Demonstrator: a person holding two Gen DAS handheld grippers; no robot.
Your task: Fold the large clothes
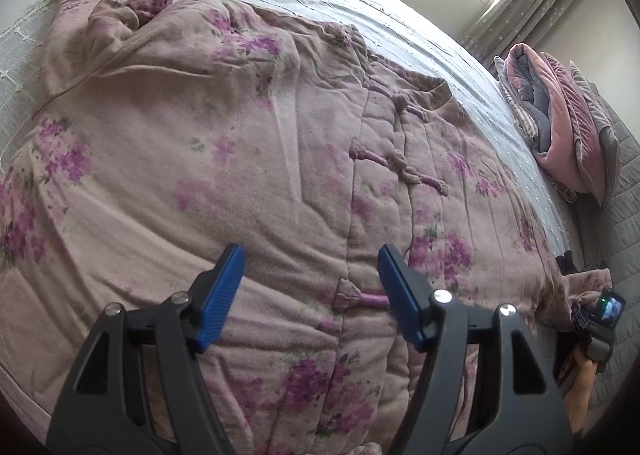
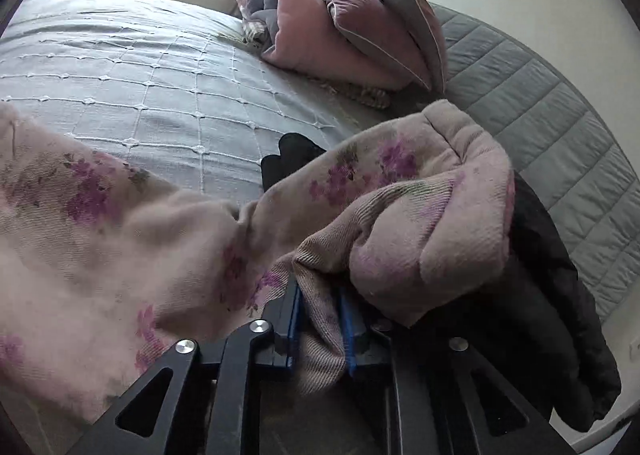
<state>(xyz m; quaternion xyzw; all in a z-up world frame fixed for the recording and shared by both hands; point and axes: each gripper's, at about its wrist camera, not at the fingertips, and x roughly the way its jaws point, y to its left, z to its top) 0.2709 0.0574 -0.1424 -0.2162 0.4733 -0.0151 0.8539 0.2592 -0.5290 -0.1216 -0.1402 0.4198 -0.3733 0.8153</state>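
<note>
A padded floral jacket (image 1: 208, 143) lies spread front-up across the bed (image 1: 280, 3). It looks thick, soft and fairly heavy, likely to sag and fold in bulky rolls, so firm edges such as cuff, hem or collar suit best. The right hand-held gripper (image 2: 320, 327) is clamped on the sleeve (image 2: 400, 215) near its cuff. The left hand-held gripper (image 1: 310, 295) hovers with jaws apart over the buttoned front.

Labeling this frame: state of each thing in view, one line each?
jacket: spread flat on the bed, front up, knot buttons fastened
sleeve: lifted, bunched
left hand-held gripper: open, above the jacket, holding nothing
right hand-held gripper: shut on the sleeve
quilt: folded, by the headboard
black garment: crumpled under the sleeve
</note>
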